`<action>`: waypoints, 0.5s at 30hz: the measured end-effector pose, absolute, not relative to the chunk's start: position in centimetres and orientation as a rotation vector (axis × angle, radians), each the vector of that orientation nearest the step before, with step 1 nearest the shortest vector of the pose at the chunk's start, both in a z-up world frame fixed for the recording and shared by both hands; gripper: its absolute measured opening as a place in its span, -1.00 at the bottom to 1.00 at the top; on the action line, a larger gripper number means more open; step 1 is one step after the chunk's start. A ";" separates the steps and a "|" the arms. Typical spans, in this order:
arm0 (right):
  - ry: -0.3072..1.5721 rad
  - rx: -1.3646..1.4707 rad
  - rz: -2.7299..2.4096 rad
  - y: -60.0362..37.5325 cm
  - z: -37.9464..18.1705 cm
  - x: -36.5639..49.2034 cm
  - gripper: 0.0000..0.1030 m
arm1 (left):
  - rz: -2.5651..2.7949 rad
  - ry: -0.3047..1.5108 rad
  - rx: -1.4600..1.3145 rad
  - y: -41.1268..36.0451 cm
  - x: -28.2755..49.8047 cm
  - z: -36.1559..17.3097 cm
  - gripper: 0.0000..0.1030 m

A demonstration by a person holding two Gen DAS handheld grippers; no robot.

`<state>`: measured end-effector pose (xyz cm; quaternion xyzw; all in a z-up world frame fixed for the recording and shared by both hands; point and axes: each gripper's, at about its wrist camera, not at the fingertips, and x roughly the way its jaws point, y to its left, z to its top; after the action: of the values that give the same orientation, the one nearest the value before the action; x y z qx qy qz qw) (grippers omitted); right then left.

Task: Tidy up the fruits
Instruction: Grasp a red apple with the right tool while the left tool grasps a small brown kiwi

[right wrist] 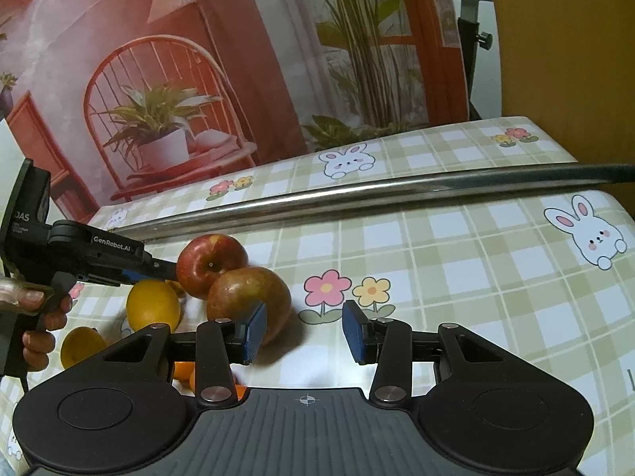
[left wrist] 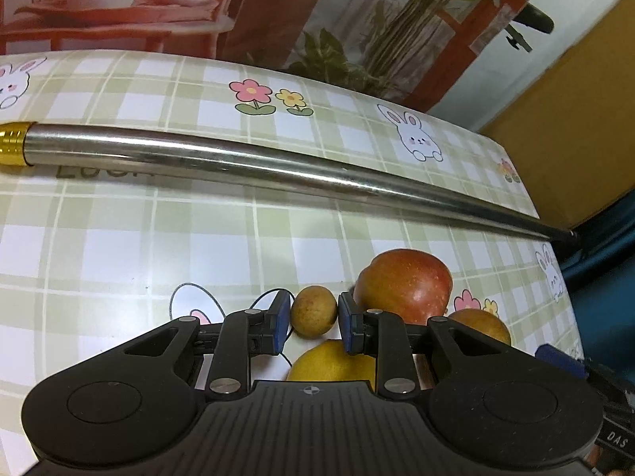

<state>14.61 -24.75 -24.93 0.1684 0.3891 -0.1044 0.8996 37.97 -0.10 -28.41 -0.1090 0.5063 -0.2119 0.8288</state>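
Your left gripper (left wrist: 314, 317) pointed steeply down at the checked tablecloth (left wrist: 119, 246), its blue pads clenched on a small brownish-yellow fruit (left wrist: 313, 311) at the near edge of the fruit cluster. Just beyond that fruit sat a red apple (left wrist: 405, 283), with a second, duller apple (left wrist: 482, 323) to its right and a yellow lemon (left wrist: 331, 361) below the jaws. From the right wrist view, your left hand (right wrist: 41, 329) wrapped the black handle, fingers curled around the grip, the tool reaching in from the left toward the red apple. Your right gripper (right wrist: 303, 331) also tilted downward, jaws standing apart with nothing between them; its left pad (right wrist: 254, 331) lay in front of the duller apple, though I cannot tell whether they touched. A metal rod (left wrist: 238, 162) lay across the table beyond the fruit. Another lemon (right wrist: 81, 347) and small oranges (right wrist: 184, 371) rested nearer you, at lower left.
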 end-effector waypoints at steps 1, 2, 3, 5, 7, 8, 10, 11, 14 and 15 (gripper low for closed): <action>0.808 0.349 -0.213 -24.8 -25.0 14.7 -0.22 | -0.452 1.070 -0.225 0.0 37.8 -28.3 -0.47; 0.810 0.348 -0.207 -24.8 -25.1 14.8 -0.20 | -0.454 1.063 -0.217 0.0 37.6 -28.1 -0.47; 0.810 0.346 -0.200 -24.8 -25.2 14.9 -0.17 | -0.457 1.057 -0.213 0.1 37.4 -27.9 -0.47; 0.808 0.331 -0.181 -24.7 -25.4 15.2 -0.08 | -0.462 1.042 -0.211 0.4 36.9 -27.4 -0.47; 0.813 0.305 -0.161 -24.4 -25.7 15.7 0.00 | -0.463 1.022 -0.212 0.9 36.4 -26.9 -0.47; 0.817 0.294 -0.149 -24.3 -25.8 16.0 0.05 | -0.463 1.012 -0.213 1.1 36.2 -26.6 -0.47; 0.817 0.276 -0.117 -23.8 -26.1 16.7 0.12 | -0.465 0.993 -0.216 1.5 35.7 -25.9 -0.47; 0.816 0.270 -0.100 -23.7 -26.2 17.0 0.16 | -0.467 0.985 -0.215 1.7 35.4 -25.6 -0.47; 0.817 0.267 -0.067 -23.2 -26.8 18.2 0.29 | -0.471 0.956 -0.209 2.2 34.6 -24.5 -0.47; 0.821 0.268 -0.063 -23.0 -27.1 18.6 0.29 | -0.474 0.947 -0.209 2.4 34.2 -24.2 -0.47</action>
<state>18.64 -23.02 -27.11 0.1298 0.3980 -0.0303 0.9077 34.22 2.44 -24.17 -0.0995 0.4508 -0.2257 0.8579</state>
